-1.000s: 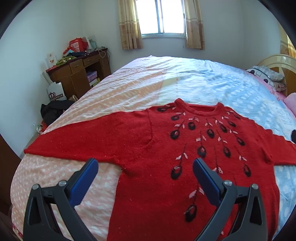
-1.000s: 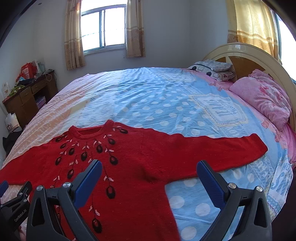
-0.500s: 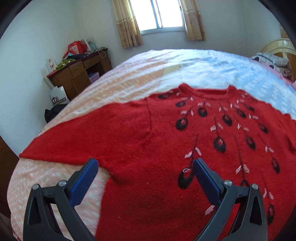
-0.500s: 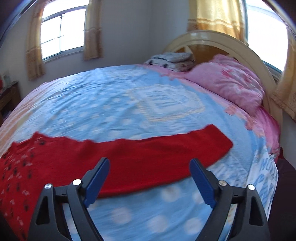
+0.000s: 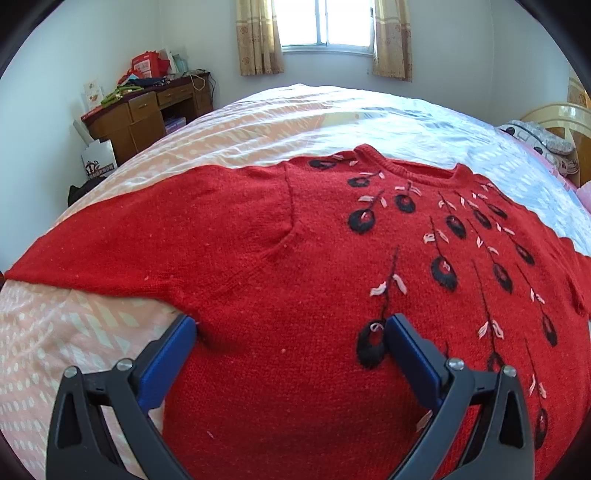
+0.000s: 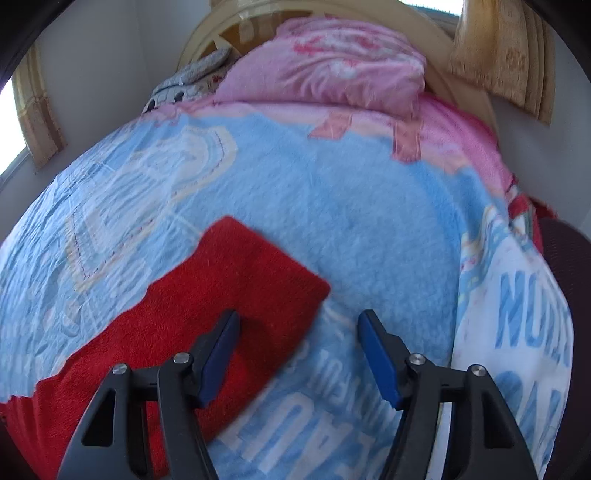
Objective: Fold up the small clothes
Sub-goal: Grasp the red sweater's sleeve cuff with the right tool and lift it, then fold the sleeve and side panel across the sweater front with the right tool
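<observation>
Now right gripper [image 6: 299,328], jaws closing, straddles red sweater's [image 5: 295,258] sleeve cuff [image 6: 258,280].

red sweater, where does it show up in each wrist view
Left wrist: the sweater fills the lower middle, neck toward the window, the left gripper over its body near the armpit.
Right wrist: only one sleeve shows, lower left, cuff near the right gripper.
Shared landmark: the headboard.

Right claw [image 6: 297,325], jaws just closing, straddles red sleeve [image 6: 207,306] edge.
</observation>
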The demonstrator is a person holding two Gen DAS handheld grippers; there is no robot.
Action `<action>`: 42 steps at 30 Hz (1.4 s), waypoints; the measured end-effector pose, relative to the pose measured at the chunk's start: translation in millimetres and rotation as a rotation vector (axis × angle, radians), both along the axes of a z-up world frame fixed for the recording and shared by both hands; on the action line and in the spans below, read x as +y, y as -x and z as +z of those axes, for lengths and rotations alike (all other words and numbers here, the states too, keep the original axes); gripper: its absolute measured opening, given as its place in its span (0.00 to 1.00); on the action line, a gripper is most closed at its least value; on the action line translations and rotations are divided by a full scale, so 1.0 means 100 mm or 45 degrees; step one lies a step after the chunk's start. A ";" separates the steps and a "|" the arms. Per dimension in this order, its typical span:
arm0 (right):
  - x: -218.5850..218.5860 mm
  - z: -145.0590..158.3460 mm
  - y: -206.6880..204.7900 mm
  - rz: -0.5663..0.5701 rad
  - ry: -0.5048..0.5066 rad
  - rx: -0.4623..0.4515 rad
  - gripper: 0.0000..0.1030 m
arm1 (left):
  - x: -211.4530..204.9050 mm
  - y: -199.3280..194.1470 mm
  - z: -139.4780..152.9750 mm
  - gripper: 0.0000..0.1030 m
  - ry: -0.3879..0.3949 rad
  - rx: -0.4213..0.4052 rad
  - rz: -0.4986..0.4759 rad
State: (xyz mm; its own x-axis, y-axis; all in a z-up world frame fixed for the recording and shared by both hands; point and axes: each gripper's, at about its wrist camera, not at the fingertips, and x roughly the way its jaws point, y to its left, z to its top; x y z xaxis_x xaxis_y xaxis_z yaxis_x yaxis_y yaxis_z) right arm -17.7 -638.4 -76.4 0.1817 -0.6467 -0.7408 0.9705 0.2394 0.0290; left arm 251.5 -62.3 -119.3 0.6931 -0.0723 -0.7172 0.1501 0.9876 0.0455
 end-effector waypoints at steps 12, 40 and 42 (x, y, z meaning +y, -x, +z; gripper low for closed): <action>0.31 0.19 -0.31 0.159 0.142 0.107 0.06 | 0.07 -0.02 -0.02 1.00 0.041 -0.016 -0.010; 4.29 0.29 -2.97 1.704 -0.285 -0.298 0.06 | 0.20 0.02 -0.03 1.00 0.179 -0.073 -0.035; 4.36 0.25 -3.06 1.796 -0.380 -0.328 0.06 | 0.21 0.02 -0.03 1.00 0.185 -0.078 -0.036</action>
State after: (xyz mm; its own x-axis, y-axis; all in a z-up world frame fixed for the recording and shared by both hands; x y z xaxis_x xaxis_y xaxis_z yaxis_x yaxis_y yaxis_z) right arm 288.5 -202.2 -51.0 0.6655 0.3442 -0.6623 -0.0983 0.9200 0.3793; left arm 249.5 -41.5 -122.6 0.7316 -0.1923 -0.6540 0.1790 0.9799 -0.0879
